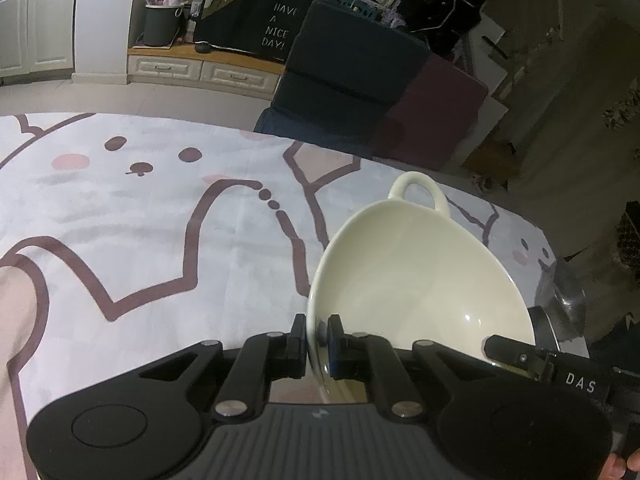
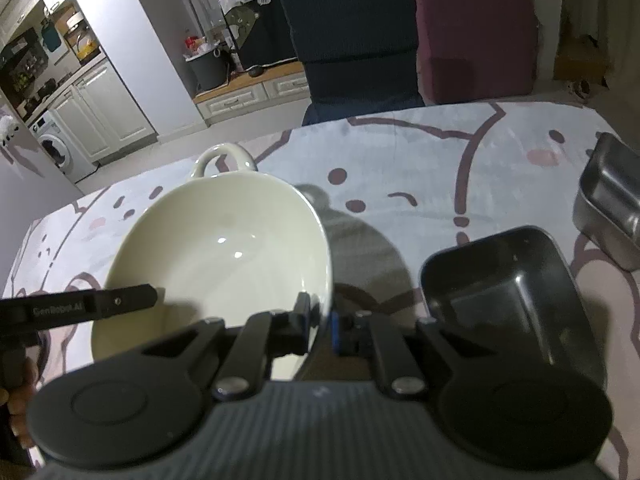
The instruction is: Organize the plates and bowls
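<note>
A large cream bowl (image 1: 420,276) with a loop handle at its far side hangs a little above the table, gripped on both sides. My left gripper (image 1: 318,340) is shut on the bowl's left rim. In the right wrist view the same cream bowl (image 2: 224,248) fills the left half, and my right gripper (image 2: 322,324) is shut on its right rim. The other gripper's black finger shows across the bowl in each view. A dark metal rectangular tray (image 2: 508,296) lies on the table just right of the bowl.
The table carries a white cloth (image 1: 160,220) printed with brown cartoon outlines. A second steel tray (image 2: 612,204) sits at the right edge. A dark blue chair (image 2: 356,40) and a maroon cushion block (image 2: 476,36) stand beyond the table's far edge.
</note>
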### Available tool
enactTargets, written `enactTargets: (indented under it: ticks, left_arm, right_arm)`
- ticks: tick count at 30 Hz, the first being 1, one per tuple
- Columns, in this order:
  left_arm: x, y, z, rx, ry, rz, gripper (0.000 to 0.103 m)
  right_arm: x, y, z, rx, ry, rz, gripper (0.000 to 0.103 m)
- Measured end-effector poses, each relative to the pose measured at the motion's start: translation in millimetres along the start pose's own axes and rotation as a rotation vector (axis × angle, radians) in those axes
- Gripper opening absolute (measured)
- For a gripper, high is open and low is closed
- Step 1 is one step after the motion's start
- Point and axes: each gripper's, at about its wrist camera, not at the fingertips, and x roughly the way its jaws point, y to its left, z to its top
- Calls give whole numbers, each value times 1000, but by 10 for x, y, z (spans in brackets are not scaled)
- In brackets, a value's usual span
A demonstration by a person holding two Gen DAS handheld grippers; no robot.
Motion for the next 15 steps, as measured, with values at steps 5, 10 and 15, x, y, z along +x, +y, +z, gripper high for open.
enactTargets:
  ticks: [5,10,15]
  left_arm:
    - [-195,-77,-74,4,-1,4,10]
    - [-445,-171,-135,16,-22,11,10]
    - [-695,-274,-239,26,-37,12,10]
  right_arm:
    - [-162,-30,-53,15,-7,-1,11]
    - [-353,-19,-107,2,-24,5,12]
    - [-562,-44,-185,0,-45,18,12]
